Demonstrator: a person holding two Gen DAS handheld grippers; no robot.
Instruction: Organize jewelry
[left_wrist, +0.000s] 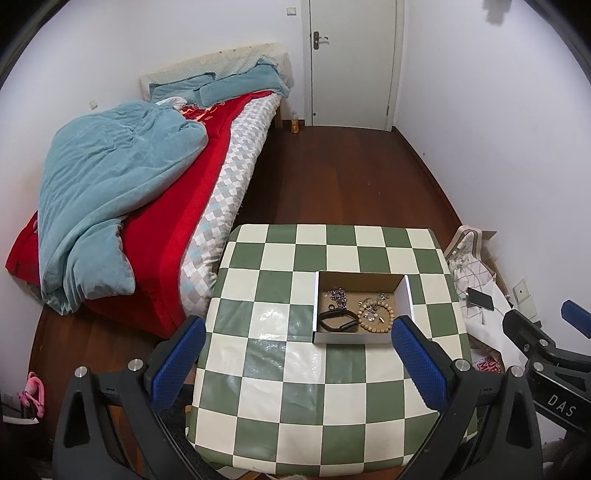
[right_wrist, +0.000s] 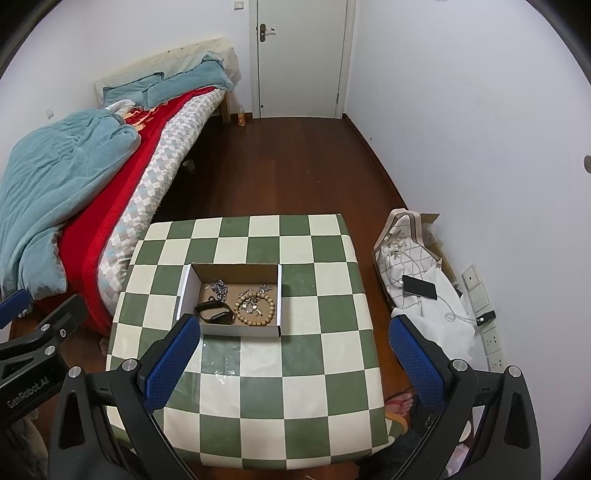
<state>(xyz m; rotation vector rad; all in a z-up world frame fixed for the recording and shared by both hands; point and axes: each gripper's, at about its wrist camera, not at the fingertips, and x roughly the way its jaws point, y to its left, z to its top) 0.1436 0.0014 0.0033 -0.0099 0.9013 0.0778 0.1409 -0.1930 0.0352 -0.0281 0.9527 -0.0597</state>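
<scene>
A shallow cardboard box (left_wrist: 316, 306) (right_wrist: 279, 295) stands on the green-and-white checkered table (left_wrist: 280, 373) (right_wrist: 258, 369). Inside lie a black wristband (left_wrist: 337, 320) (right_wrist: 215, 313), a wooden bead bracelet (left_wrist: 388, 314) (right_wrist: 272, 306), a silver chain (left_wrist: 338, 295) (right_wrist: 218, 287) and small metal pieces (left_wrist: 369, 314) (right_wrist: 252, 307). My left gripper (left_wrist: 295, 363) is open and empty, held above the table in front of the box. My right gripper (right_wrist: 291, 363) is open and empty, likewise in front of the box. Each gripper shows at the other view's edge.
A bed (left_wrist: 147, 206) (right_wrist: 92, 192) with a teal duvet and red blanket stands left of the table. A bag with a phone (right_wrist: 419, 287) and cable lies on the floor to the right by wall sockets. A door (left_wrist: 352, 62) is at the far wall.
</scene>
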